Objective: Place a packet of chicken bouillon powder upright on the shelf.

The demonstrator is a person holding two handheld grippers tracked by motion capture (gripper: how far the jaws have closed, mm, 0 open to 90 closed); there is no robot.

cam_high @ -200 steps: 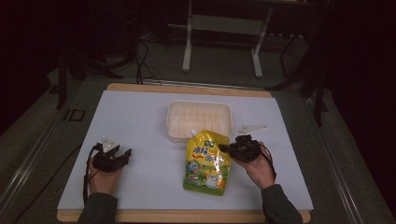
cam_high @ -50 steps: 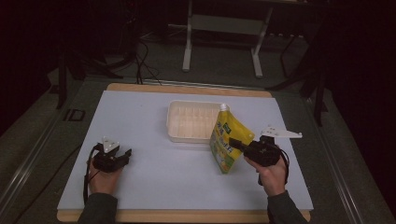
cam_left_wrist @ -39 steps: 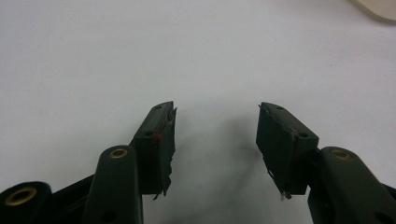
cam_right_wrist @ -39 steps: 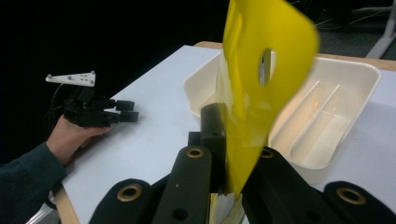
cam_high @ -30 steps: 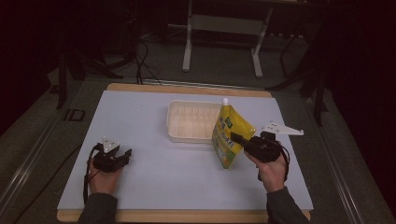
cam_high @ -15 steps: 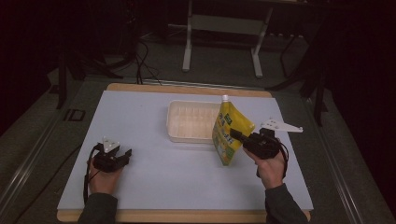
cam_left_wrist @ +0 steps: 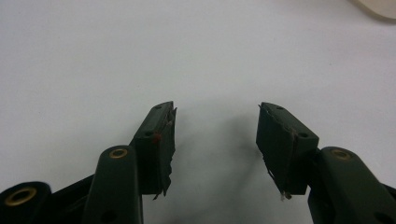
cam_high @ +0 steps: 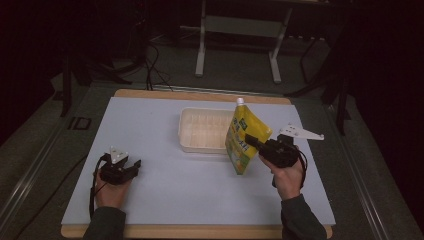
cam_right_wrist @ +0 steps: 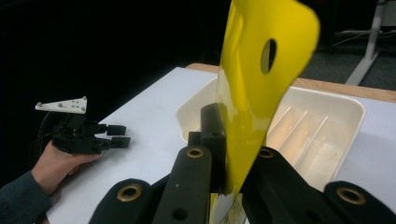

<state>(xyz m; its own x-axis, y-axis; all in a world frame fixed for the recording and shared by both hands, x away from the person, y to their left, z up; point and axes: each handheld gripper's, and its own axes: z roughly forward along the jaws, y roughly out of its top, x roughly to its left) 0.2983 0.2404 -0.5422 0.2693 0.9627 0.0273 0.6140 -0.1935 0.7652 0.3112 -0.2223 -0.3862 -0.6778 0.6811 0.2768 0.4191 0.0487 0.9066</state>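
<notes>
Yellow spouted plastic pouch [cam_high: 245,140] hangs upright, pinched by right gripper [cam_high: 256,144] beside the white ridged plastic tray's [cam_high: 200,146] right edge, probably for placing; left gripper [cam_left_wrist: 214,140] rests spread, near-left on white table [cam_high: 150,120].

A white-topped table [cam_high: 200,200] with a wooden edge stands on dark grey carpet [cam_high: 165,70]; beyond it, a pale metal stand [cam_high: 237,25], cables [cam_high: 150,60], and darkness.

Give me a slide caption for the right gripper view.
Right gripper clamps an upright yellow pouch beside a white tray.
</notes>
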